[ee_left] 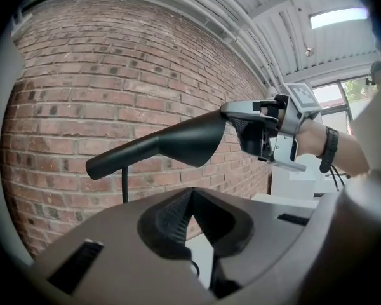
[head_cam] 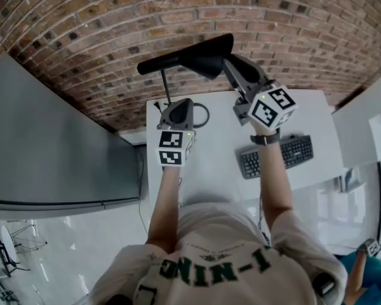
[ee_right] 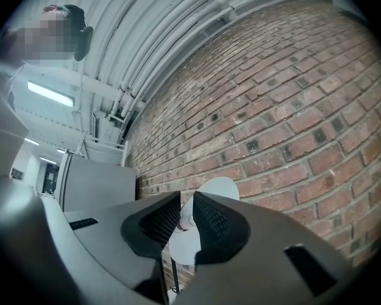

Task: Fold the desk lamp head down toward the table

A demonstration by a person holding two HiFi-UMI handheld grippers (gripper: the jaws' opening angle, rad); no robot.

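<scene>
The black desk lamp head (head_cam: 197, 57) is raised, roughly level, on a thin black stem (head_cam: 166, 86) at the back of the white table (head_cam: 216, 164). My right gripper (head_cam: 227, 61) is shut on the wide rim of the head. In the right gripper view the shade's white inside (ee_right: 213, 189) shows between its jaws (ee_right: 186, 199). My left gripper (head_cam: 178, 110) sits low by the foot of the stem, jaw tips together with nothing between them; the lamp's base is hidden under it. The left gripper view (ee_left: 192, 192) looks up at the lamp head (ee_left: 171, 142) and the right gripper (ee_left: 244, 116).
A brick wall (head_cam: 114, 24) stands right behind the lamp. A black cable loop (head_cam: 203, 114) lies beside the left gripper. A dark keyboard (head_cam: 278, 155) is at the table's right. A grey cabinet (head_cam: 51, 145) fills the left side.
</scene>
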